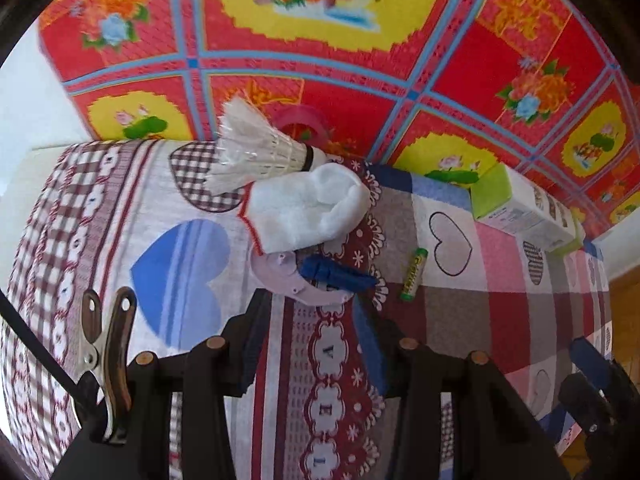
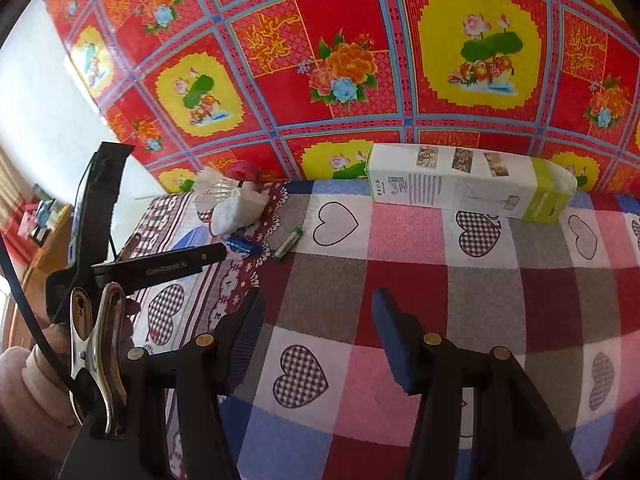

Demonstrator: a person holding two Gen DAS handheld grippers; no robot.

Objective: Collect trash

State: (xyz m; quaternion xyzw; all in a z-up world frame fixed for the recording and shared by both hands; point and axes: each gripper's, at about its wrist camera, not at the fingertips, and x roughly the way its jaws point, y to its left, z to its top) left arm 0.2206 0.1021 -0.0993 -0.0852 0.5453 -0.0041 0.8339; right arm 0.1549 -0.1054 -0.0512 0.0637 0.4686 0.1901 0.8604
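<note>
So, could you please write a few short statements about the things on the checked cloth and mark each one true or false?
1. The shuttlecock lies against the white sock. True.
2. The green battery stands upright. False: it lies flat on the cloth.
3. The right gripper holds the carton. False: its jaws are open and empty, well short of the carton.
4. The blue clip lies between the sock and the left gripper. True.
5. The left gripper grips the sock. False: nothing is between its jaws.
</note>
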